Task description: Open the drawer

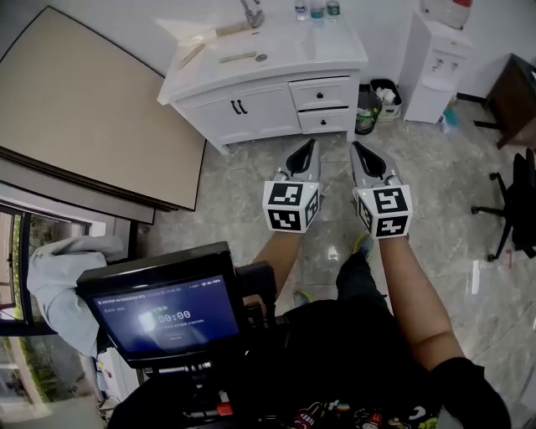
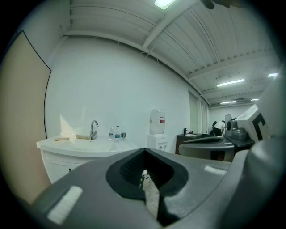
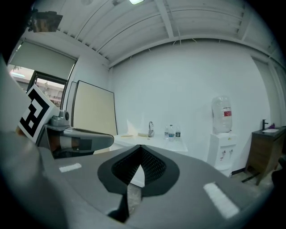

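Screen (image 1: 159,317) reads 00:00; left tool (image 1: 311,142), right tool (image 1: 356,146) closed, empty; drawer (image 1: 322,93) shut.

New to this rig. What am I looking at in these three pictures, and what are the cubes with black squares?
No robot here: a person holds a hand-held gripper in each hand. The head view looks down from the person's head at the left hand-held gripper and right hand-held gripper; the marker cubes are part of them. The other two pictures come from cameras riding on each one, looking along its jaws. Both pairs of jaws are together, holding nothing. Ahead stands a white sink cabinet with an upper drawer and lower drawer, both shut. On its top: a tap and water bottles.
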Demonstrator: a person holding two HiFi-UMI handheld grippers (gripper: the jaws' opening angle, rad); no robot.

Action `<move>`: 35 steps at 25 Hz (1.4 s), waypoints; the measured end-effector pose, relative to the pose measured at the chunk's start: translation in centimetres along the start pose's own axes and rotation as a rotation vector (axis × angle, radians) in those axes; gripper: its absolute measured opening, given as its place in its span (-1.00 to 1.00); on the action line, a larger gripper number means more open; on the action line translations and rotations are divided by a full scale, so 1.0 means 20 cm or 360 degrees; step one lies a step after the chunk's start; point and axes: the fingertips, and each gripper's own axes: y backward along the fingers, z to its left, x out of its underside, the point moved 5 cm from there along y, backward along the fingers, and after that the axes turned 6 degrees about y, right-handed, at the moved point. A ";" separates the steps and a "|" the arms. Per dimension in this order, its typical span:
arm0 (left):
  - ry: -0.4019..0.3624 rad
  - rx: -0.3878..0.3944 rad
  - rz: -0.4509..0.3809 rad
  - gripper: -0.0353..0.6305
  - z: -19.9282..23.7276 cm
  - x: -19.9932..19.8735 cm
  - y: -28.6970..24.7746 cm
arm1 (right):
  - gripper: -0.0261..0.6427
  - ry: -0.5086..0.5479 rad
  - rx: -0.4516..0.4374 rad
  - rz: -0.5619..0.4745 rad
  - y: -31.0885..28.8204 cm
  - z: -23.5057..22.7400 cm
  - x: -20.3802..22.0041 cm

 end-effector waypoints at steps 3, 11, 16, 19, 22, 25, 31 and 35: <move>0.0005 -0.0053 -0.0013 -0.89 0.03 0.02 -0.29 | -0.85 -0.0004 -0.0044 0.0010 -0.21 -0.22 0.08; 0.0034 -0.0180 0.0063 -0.89 0.37 0.03 -0.89 | -0.85 -0.0051 -0.0115 0.0103 -0.85 -0.58 0.25; 0.0039 -0.0160 0.0098 -0.89 0.67 0.19 -1.17 | -0.85 -0.0068 -0.0083 0.0165 -1.25 -0.59 0.48; 0.0019 -0.0119 0.0088 -0.89 0.90 0.38 -1.37 | -0.77 -0.0075 -0.0033 0.0162 -1.54 -0.57 0.72; -0.0003 -0.0101 0.0079 -0.89 1.16 0.65 -1.59 | -0.69 -0.0105 0.0050 0.0175 -1.89 -0.56 1.04; 0.0015 -0.0108 0.0070 -0.89 1.38 0.93 -1.77 | -0.65 -0.0082 0.0125 0.0205 -2.23 -0.55 1.37; 0.0007 -0.0089 0.0038 -0.89 1.64 1.36 -2.10 | -0.53 -0.0051 0.0277 0.0224 -2.76 -0.63 1.89; 0.0001 -0.0058 -0.0018 -0.89 1.69 1.51 -2.22 | -0.45 -0.0056 0.0318 0.0178 -2.88 -0.67 2.03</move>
